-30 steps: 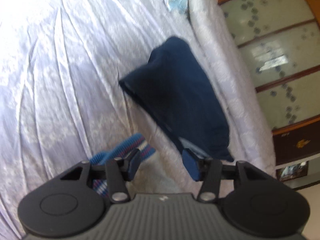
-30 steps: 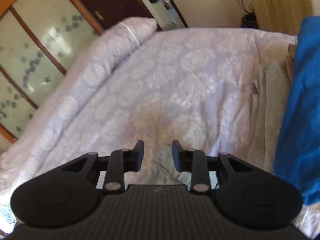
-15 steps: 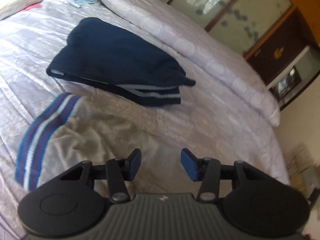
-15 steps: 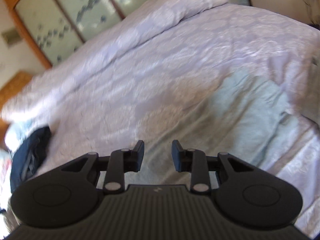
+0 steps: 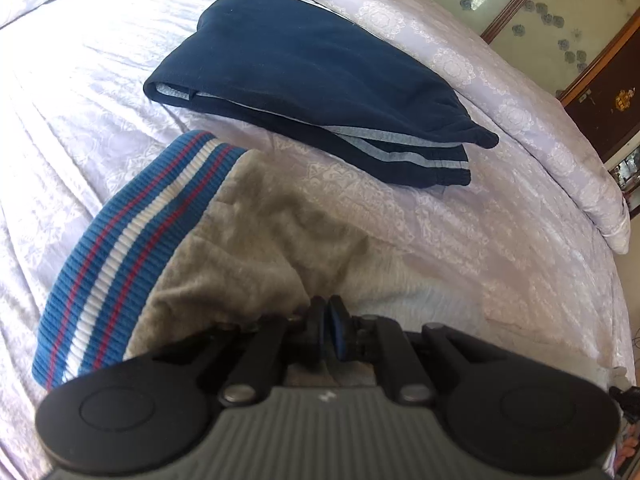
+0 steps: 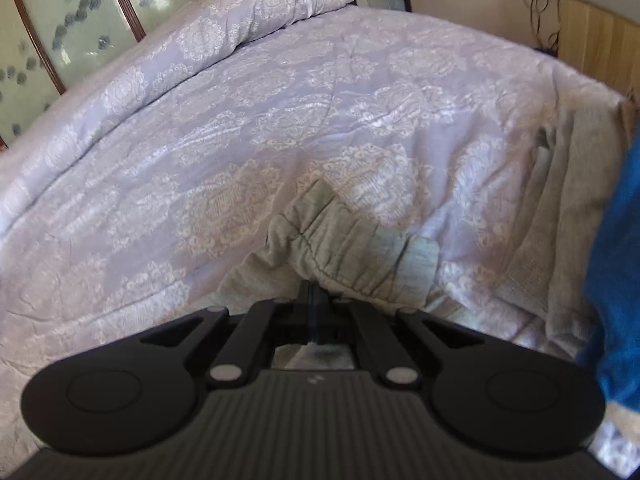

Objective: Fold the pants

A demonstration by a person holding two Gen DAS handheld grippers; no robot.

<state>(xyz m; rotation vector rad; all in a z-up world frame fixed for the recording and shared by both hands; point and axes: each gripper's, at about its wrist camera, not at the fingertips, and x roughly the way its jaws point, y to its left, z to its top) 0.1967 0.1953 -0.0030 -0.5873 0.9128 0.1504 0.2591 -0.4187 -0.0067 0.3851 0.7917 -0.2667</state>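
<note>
Grey pants (image 5: pixel 256 248) with a blue, white and red striped waistband (image 5: pixel 132 248) lie on the bed. My left gripper (image 5: pixel 329 320) is shut on the grey fabric just below the waistband. In the right wrist view my right gripper (image 6: pixel 316 296) is shut on a gathered grey cuff (image 6: pixel 336 240) of the pants. More grey fabric (image 6: pixel 560 208) and a blue band (image 6: pixel 620 264) show at that view's right edge.
Folded navy pants (image 5: pixel 312 76) with grey stripes lie on the lilac patterned bedspread (image 6: pixel 240 128) beyond the grey pants. A rolled quilt (image 5: pixel 520 92) runs along the far side by a glass-panelled wardrobe (image 5: pixel 560 20). A wooden board (image 6: pixel 596 44) stands past the bed's end.
Both grippers were open above the bed. They have dropped onto the grey pants and closed, the left near the waistband, the right on the cuff.
</note>
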